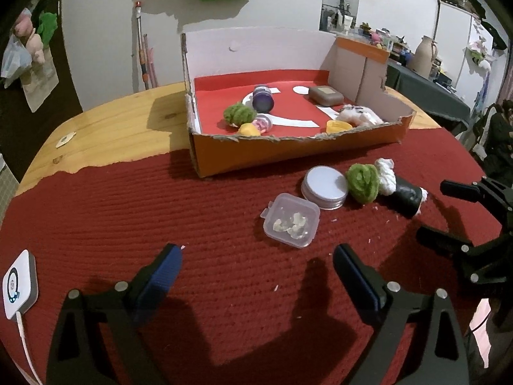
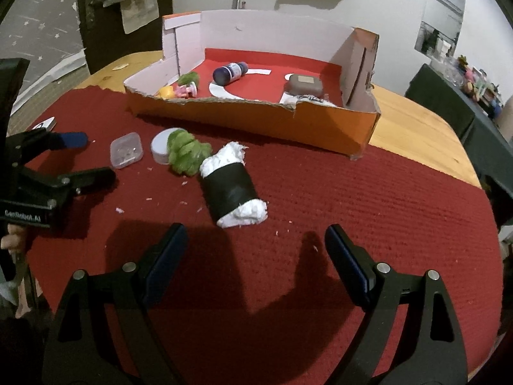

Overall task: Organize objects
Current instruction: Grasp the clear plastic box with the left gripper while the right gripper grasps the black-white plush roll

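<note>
On the red mat lie a clear plastic box (image 1: 291,219) (image 2: 126,150), a round silver tin (image 1: 325,186) (image 2: 160,147), a green pompom (image 1: 364,183) (image 2: 186,154) and a white roll wrapped in black (image 1: 404,197) (image 2: 231,186). My left gripper (image 1: 258,256) (image 2: 93,157) stands open just short of the clear box, holding nothing. Just short of the roll, my right gripper (image 2: 256,234) (image 1: 445,211) is also open and holds nothing. Behind them stands an orange cardboard box (image 1: 288,157) (image 2: 256,122) with a red floor. It holds a purple bottle (image 1: 263,98), another green pompom (image 1: 239,114), a brown case (image 1: 325,94) and small toys.
The mat lies on a wooden table (image 1: 112,128) that shows bare at the back left and right. A white square device (image 1: 19,284) with a cable sits at the mat's left edge. A hand (image 2: 12,237) grips the left tool. Shelves and clutter stand far right.
</note>
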